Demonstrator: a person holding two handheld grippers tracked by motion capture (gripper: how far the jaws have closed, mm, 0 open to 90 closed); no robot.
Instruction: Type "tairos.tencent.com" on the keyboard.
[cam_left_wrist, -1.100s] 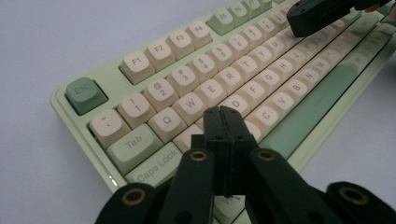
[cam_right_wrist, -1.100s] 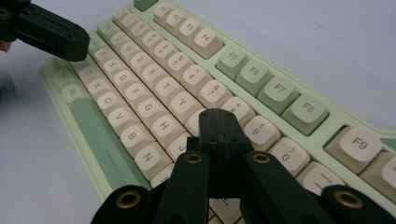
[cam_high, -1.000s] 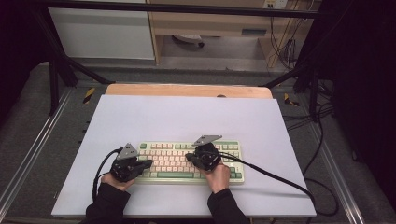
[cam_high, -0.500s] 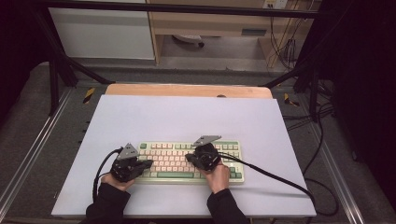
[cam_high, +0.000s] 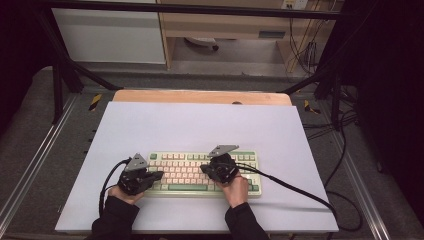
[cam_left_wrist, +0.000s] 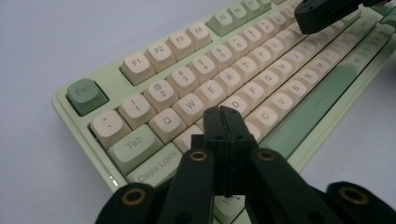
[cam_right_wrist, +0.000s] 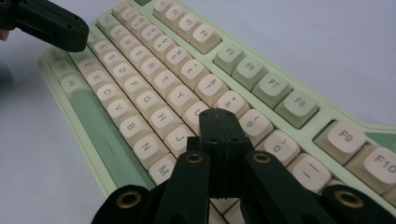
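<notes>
Low on the near half of the white table (cam_high: 200, 125), a pale green keyboard (cam_high: 200, 175) with cream keys lies parallel to the near edge. Both grippers sit over it. The left gripper (cam_high: 156, 176) reaches in from the keyboard's left end, its 2 jaws pressed flat together with nothing between them; in the left gripper view its tip (cam_left_wrist: 221, 113) hangs over the letter rows near the D and S keys, though whether it touches a key cannot be told. The right gripper (cam_high: 204, 170) comes in from the right half of the keyboard, jaws likewise closed and empty; in the right gripper view its tip (cam_right_wrist: 217, 116) lies over the keys around I and K, with contact again unclear.

Each gripper points toward the other across the keyboard's middle, and the 2 tips remain apart. A black cable (cam_high: 290, 185) runs from the right gripper across the table toward its right near corner, and another cable (cam_high: 106, 180) loops beside the left gripper. Beyond the white surface, a wooden strip (cam_high: 200, 97) borders the far edge, and black frame bars (cam_high: 65, 70) stand at the sides.
</notes>
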